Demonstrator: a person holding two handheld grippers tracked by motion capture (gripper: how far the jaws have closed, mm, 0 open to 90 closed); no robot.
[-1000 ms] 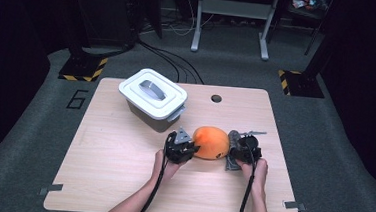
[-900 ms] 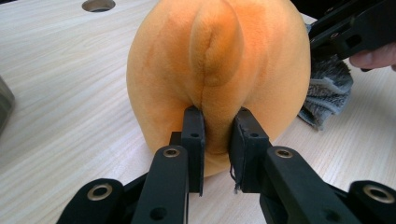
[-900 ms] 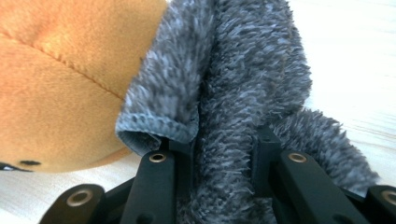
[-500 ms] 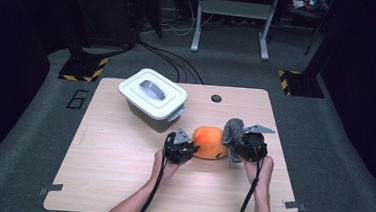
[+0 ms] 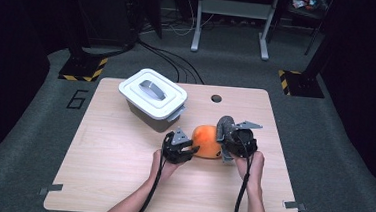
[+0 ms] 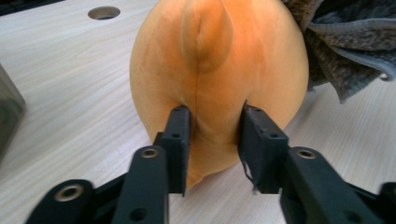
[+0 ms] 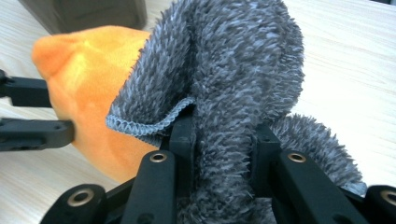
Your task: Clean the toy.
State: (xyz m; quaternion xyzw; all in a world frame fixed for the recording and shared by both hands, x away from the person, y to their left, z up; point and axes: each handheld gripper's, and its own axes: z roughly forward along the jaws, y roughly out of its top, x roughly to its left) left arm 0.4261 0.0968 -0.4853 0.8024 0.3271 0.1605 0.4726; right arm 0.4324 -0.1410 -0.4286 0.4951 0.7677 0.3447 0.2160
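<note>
Lying between tools [image 5: 208, 143]: orange plush [image 5: 207, 140]

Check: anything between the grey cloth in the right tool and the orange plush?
Nothing visible. The fuzzy grey microfibre cloth, clamped in the right tool, hangs right beside the soft orange plush ball, close to it or touching. The left tool straddles the plush's other side, its jaws just opened, away from the cloth's path.
</note>
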